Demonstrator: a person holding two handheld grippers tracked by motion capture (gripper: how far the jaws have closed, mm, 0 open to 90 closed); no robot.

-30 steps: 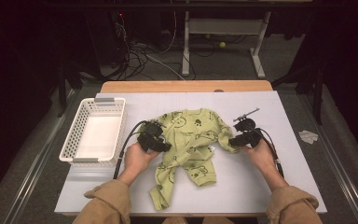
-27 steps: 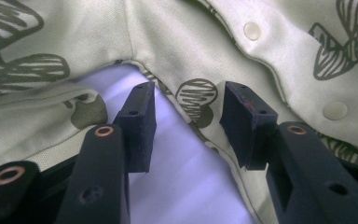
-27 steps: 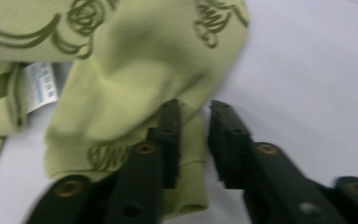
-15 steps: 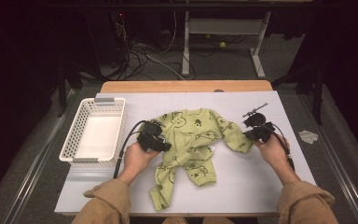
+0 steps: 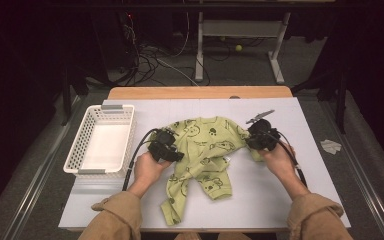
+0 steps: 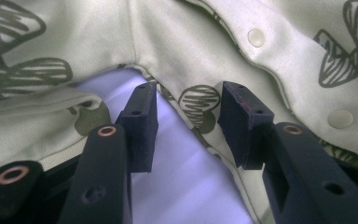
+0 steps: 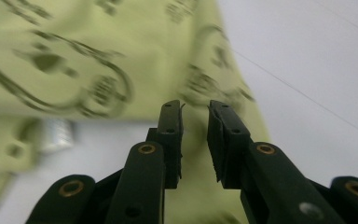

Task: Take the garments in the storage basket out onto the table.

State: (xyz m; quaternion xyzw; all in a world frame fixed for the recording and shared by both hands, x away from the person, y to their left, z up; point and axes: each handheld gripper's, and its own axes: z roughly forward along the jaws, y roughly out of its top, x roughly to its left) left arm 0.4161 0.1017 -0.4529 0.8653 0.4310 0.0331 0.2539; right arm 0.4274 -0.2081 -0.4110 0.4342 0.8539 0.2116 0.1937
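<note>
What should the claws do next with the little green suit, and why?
Probably the right claw should close on the sleeve. Its jaws have just been opening and stand apart, with no cloth pinched between them. The left claw is open too, by the suit, which lies crumpled and unfolded.

- A lab or test room, dark around 1 lit table (image 5: 280, 200).
- Loose cables (image 5: 155, 60) trail over the grey floor (image 5: 240, 65).
- A metal stand (image 5: 240, 30) sits behind.
- A white basket (image 5: 125, 132) rests on the table.

Both grippers (image 5: 166, 148) (image 5: 261, 138) flank the green baby garment (image 5: 205, 150).
</note>
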